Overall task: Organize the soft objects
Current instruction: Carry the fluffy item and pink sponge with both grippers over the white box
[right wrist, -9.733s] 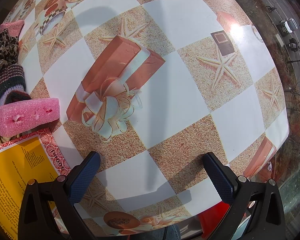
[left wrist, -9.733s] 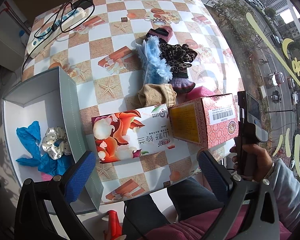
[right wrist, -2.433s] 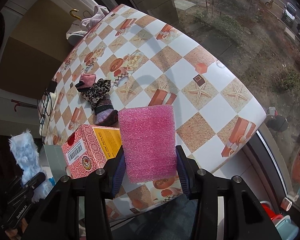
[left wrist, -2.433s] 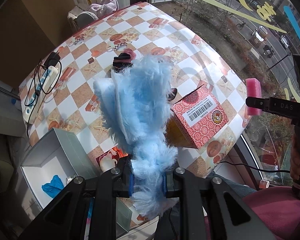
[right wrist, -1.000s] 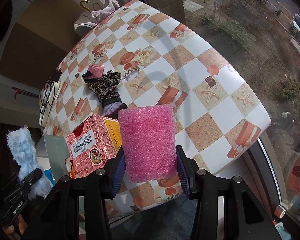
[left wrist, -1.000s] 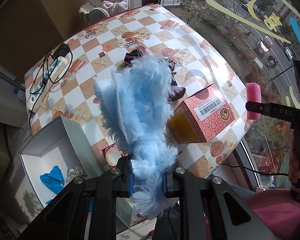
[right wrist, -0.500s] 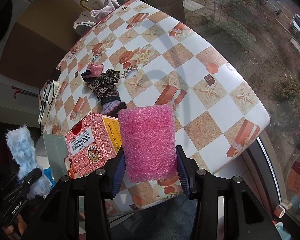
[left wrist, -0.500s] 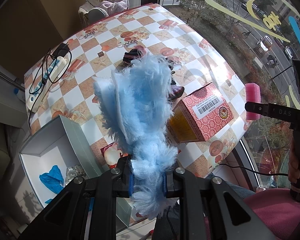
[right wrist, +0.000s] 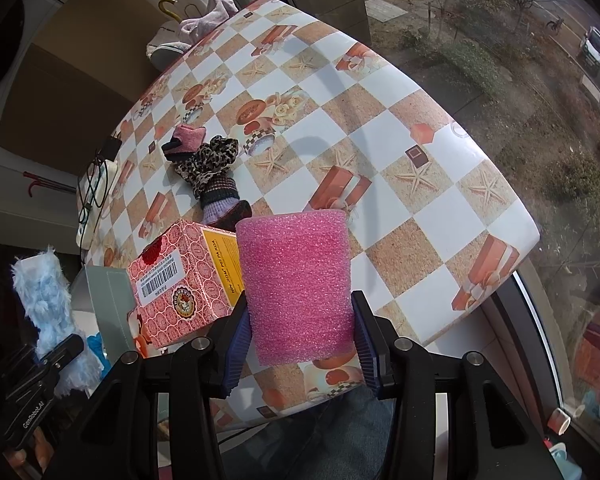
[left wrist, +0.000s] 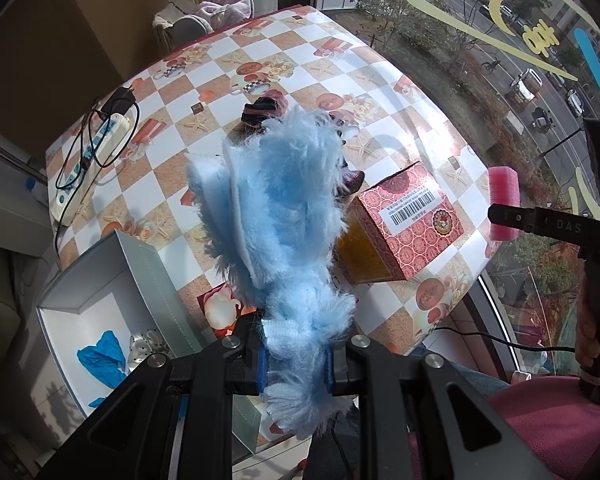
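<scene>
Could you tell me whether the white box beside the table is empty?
Not empty: the white box is open, with a blue glove and a silvery scrunchie inside.

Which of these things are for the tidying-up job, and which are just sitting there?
For the job:
- fluffy blue thing in the left tongs
- pink sponge in the right tongs
- leopard scrunchie
- striped sock
- white box

Just lying about:
- red carton
- power strip

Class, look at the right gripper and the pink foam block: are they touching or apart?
Touching. The right wrist view shows the right gripper with both blue pads pressed against the sides of the pink foam block, lifted off the table.
</scene>
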{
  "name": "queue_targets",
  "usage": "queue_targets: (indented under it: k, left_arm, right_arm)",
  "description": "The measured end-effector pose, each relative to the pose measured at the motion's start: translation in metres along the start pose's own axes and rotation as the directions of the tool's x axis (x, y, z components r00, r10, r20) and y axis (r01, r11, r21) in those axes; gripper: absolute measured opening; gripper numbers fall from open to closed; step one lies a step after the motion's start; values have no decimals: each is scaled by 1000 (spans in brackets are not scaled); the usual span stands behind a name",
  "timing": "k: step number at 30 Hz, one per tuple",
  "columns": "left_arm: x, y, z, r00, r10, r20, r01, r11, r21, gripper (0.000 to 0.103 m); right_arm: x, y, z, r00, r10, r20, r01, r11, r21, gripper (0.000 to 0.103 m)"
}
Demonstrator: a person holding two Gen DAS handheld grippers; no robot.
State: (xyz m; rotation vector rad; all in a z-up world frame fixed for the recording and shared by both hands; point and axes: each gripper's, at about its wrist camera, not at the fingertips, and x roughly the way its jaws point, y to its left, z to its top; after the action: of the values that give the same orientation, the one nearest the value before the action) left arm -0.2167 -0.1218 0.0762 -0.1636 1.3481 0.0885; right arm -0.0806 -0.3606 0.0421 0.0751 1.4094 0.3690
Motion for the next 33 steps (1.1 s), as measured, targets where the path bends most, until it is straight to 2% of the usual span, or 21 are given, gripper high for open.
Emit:
queue_targets:
  k: [13, 16, 20, 23, 26, 29, 33]
  left_arm:
    - [-3, -2, -4, 1000, -1, 9, 2, 1000, -9, 22]
    - [-4, 7, -5, 1000, -1, 21, 2, 999, -49, 22]
    - [-8, 28, -16, 999, 14, 42, -8, 991, -136, 22]
    - [-11, 53, -31, 998, 41, 55, -28, 975, -221, 22]
    - [-12, 82, -50, 996, 71, 60, -49, 948, -316, 22]
    - [-6, 112, -76, 994, 101, 35, -78, 908, -411, 22]
    - [5, 141, -115, 994, 110, -7, -97, 844, -527, 22]
  right_arm:
    - [-4, 7, -2, 1000, -1, 14, 2, 1000, -22, 48]
    - [-11, 16, 3, 999, -7, 35, 10, 997, -75, 48]
    - [-18, 49, 6, 998, -11, 62, 23, 981, -193, 48]
    - [-20, 83, 3, 997, -14, 75, 36, 950, -311, 48]
    - [-22, 121, -3, 997, 6, 78, 28, 904, -427, 48]
    - [-14, 162, -13, 999, 32, 23, -15, 846, -532, 48]
    - [14, 216, -40, 995, 30, -93, -83, 753, -653, 48]
